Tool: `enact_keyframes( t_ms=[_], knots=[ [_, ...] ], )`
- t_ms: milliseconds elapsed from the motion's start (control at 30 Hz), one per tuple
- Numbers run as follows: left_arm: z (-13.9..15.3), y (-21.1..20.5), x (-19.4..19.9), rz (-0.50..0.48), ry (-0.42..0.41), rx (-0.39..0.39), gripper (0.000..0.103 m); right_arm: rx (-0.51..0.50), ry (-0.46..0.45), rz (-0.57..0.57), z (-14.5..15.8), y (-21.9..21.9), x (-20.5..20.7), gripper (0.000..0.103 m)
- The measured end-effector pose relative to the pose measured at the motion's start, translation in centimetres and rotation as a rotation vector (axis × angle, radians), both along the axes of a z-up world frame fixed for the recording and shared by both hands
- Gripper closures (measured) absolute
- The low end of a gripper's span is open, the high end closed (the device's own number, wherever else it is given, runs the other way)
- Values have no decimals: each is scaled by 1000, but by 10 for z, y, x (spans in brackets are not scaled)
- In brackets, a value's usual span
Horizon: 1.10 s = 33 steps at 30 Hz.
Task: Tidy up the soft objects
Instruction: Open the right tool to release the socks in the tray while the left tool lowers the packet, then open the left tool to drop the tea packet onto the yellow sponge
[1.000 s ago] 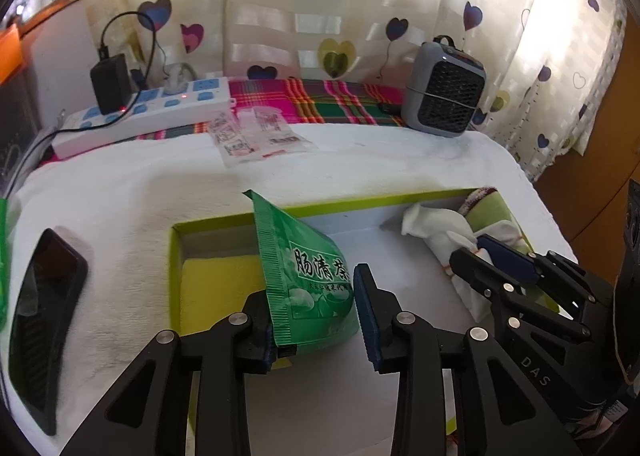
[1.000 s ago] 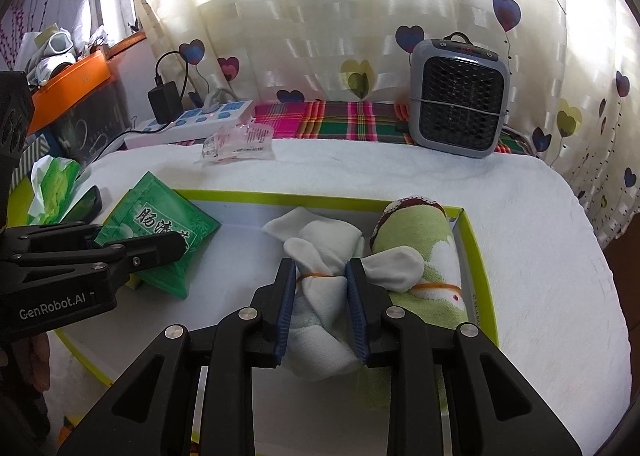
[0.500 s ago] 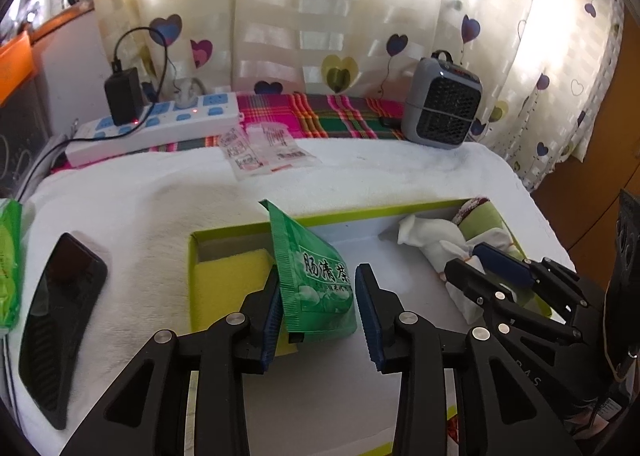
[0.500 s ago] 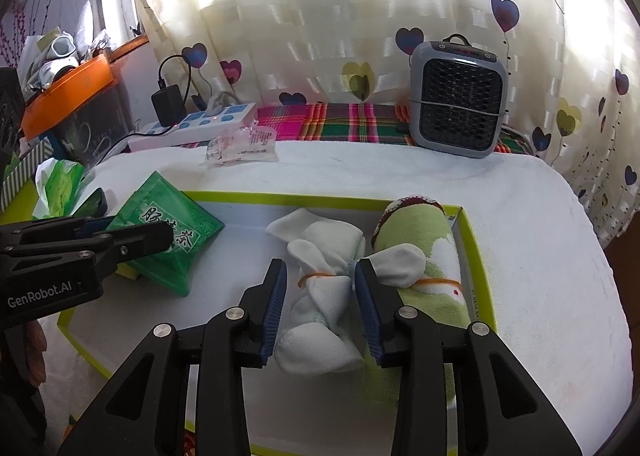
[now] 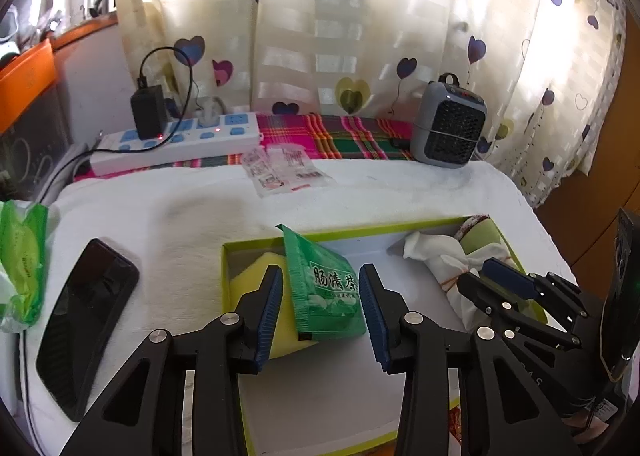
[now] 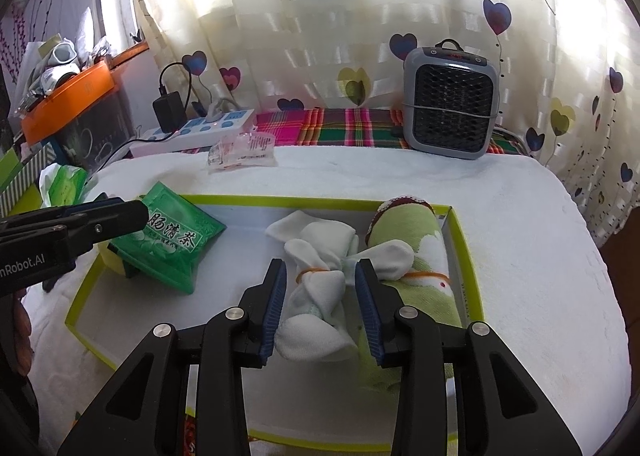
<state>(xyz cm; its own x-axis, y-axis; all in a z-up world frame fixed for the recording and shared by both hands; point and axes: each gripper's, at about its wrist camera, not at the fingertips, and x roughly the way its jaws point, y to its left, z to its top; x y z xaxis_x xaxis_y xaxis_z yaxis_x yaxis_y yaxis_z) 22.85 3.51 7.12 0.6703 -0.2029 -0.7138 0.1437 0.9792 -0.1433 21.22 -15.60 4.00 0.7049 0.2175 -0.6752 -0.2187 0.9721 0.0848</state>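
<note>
Left wrist view: left gripper (image 5: 320, 302) spread, straddling green tea packet (image 5: 326, 292) propped on yellow sponge (image 5: 256, 276) at left end of tray (image 5: 256, 246); packet's long axis along the fingers, pad contact hard to make out. Right wrist view: right gripper (image 6: 320, 306) spread around white tied cloth bundle (image 6: 320, 292), beside green rolled towel (image 6: 416, 252); bundle's long axis likewise along fingers, underside hidden.

At the back I see a grey heater (image 6: 451, 111) on a plaid cloth (image 6: 344, 127), beside a white power strip (image 5: 176, 139) with a black charger (image 5: 148, 111) plugged in. A black phone (image 5: 86, 320) lies on the white towel (image 5: 192, 211) near clear packets (image 5: 282, 171). Heart-print curtains (image 6: 320, 23) hang behind.
</note>
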Motion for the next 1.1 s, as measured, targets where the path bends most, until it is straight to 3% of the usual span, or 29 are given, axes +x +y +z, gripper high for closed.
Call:
enact_keyframes(
  t_ms=[233,1100],
  knots=[
    [5,11,-5,27,-5,-41,65,3,-10,-4,3,-1,-4,66],
    [14,22,-79,26,-31,-37,64,34,-48,-36,16,-20,-49,66]
  ],
)
